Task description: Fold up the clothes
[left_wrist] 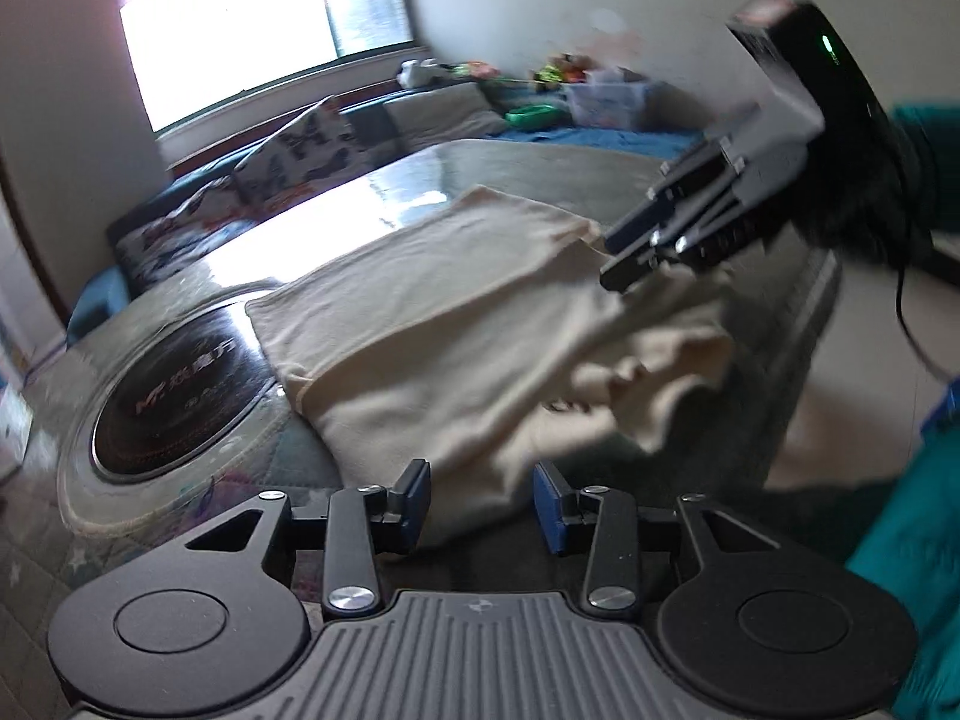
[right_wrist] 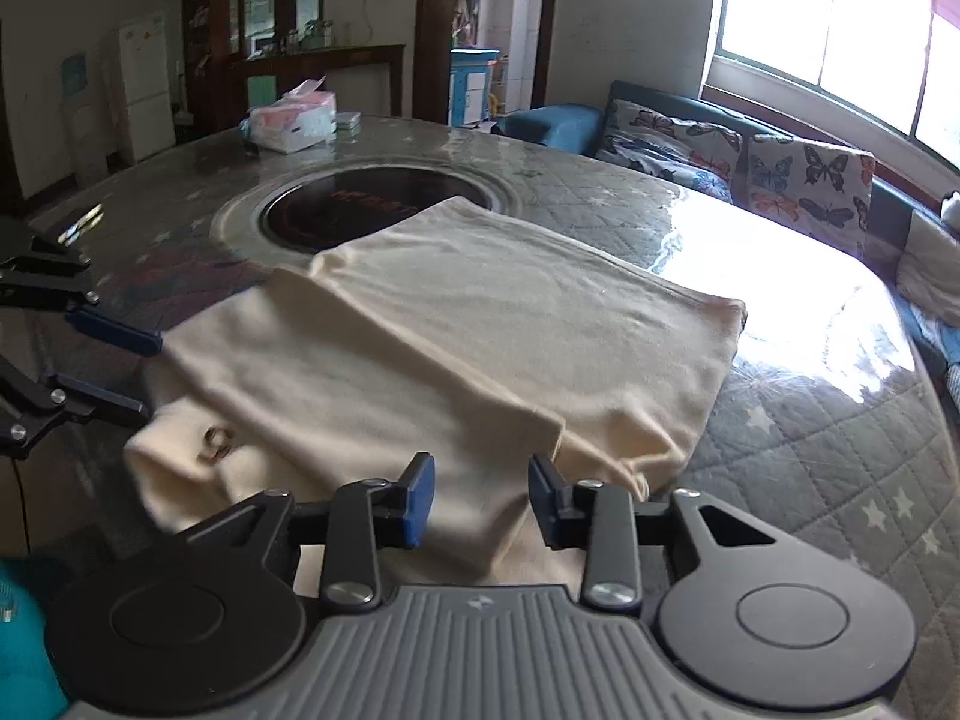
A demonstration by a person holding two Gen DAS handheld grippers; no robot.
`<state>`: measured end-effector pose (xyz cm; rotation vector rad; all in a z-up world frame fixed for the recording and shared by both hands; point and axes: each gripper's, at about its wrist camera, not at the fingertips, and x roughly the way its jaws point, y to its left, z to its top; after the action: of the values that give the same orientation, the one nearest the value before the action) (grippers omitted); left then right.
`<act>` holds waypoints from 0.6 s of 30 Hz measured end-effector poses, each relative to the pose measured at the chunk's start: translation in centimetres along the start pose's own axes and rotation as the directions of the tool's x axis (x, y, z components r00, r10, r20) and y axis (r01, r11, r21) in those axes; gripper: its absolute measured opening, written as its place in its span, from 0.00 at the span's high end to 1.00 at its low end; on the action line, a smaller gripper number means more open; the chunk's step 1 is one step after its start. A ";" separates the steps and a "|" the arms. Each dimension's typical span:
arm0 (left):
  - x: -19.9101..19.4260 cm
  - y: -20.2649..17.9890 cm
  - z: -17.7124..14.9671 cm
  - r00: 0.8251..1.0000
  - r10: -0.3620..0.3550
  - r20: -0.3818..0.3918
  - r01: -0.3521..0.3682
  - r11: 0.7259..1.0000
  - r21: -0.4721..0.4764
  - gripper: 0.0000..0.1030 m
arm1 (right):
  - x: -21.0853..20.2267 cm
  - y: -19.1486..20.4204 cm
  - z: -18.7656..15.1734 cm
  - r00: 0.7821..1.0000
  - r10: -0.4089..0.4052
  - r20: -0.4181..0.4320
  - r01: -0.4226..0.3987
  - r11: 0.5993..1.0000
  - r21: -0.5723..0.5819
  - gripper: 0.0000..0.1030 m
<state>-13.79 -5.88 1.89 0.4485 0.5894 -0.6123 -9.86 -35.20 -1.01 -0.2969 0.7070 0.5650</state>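
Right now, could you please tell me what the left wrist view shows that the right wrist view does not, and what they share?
Only the left wrist view shows the whole right gripper from outside, its black body with a green light, a teal sleeve behind it, and toys and a clear bin by the far wall. Only the right wrist view shows the tissue box, the white fridge and a wooden cabinet. Both show the cream garment folded on the round table, the dark hotplate, the butterfly cushions and the window, with each gripper's fingers apart.
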 end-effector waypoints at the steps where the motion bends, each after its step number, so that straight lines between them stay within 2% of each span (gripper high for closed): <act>1: 0.1 -0.4 -0.1 1.000 0.000 0.003 0.000 1.000 0.023 0.60 | -0.3 0.2 -0.1 1.000 0.000 -0.002 0.000 1.000 -0.008 0.64; 7: 1.5 -2.4 0.0 0.998 0.017 0.057 -0.023 0.993 0.115 0.60 | -2.7 1.4 -1.1 0.999 -0.030 -0.022 0.028 0.995 -0.093 0.52; 13: 2.5 -3.1 0.3 0.996 0.008 0.093 -0.021 0.990 0.139 0.62 | -4.5 2.4 -2.3 0.998 -0.054 -0.041 0.046 0.984 -0.174 0.43; 15: 2.6 -2.6 0.5 0.995 -0.001 0.101 -0.011 0.993 0.120 0.72 | -4.8 2.9 -2.8 0.997 -0.053 -0.047 0.042 0.976 -0.214 0.41; 17: 2.6 -2.1 0.8 0.994 -0.009 0.112 -0.002 0.995 0.096 0.87 | -5.0 3.4 -3.1 0.998 -0.048 -0.050 0.035 0.969 -0.244 0.38; 18: 2.6 -1.7 1.0 0.993 -0.009 0.116 0.000 0.997 0.081 0.89 | -5.0 3.6 -3.2 0.998 -0.040 -0.048 0.027 0.967 -0.253 0.38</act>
<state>-12.76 -8.74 0.67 0.4839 0.4559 -0.6636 -16.74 -35.61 -0.21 -0.5616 0.6796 0.6177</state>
